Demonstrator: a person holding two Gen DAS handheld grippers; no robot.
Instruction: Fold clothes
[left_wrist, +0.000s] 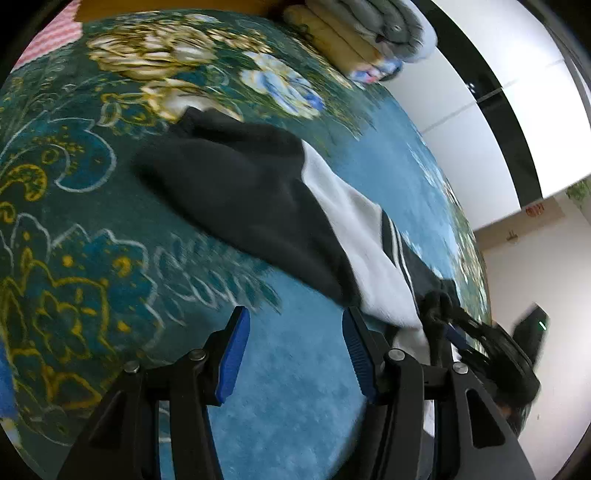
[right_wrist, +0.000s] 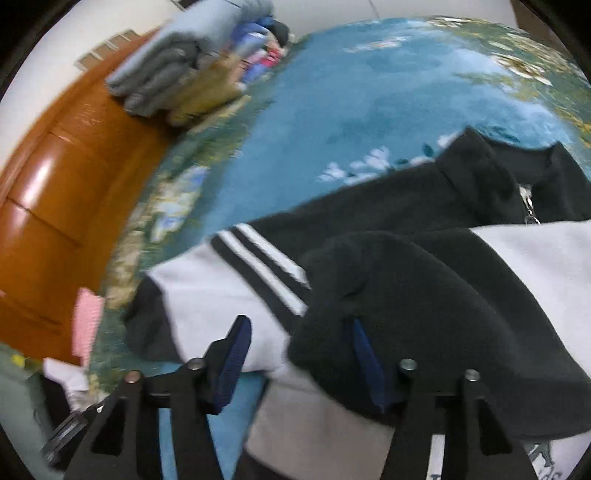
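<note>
A black and white fleece jacket (left_wrist: 280, 199) lies on a blue floral blanket (left_wrist: 110, 206). In the left wrist view my left gripper (left_wrist: 295, 354) is open and empty, just in front of the jacket's near edge, its right finger close to the white part. In the right wrist view the jacket (right_wrist: 424, 295) fills the lower right, with a striped sleeve (right_wrist: 266, 269) and a zipped collar (right_wrist: 524, 195). My right gripper (right_wrist: 301, 363) is open; a black sleeve fold drapes over its right finger (right_wrist: 364, 354), and white fabric lies between the jaws.
A stack of folded clothes (left_wrist: 354, 33) sits at the blanket's far edge, also in the right wrist view (right_wrist: 177, 74). A wooden board (right_wrist: 55, 206) borders the bed. A pink cloth (right_wrist: 86, 321) lies at the left. A white wall (left_wrist: 480, 122) is to the right.
</note>
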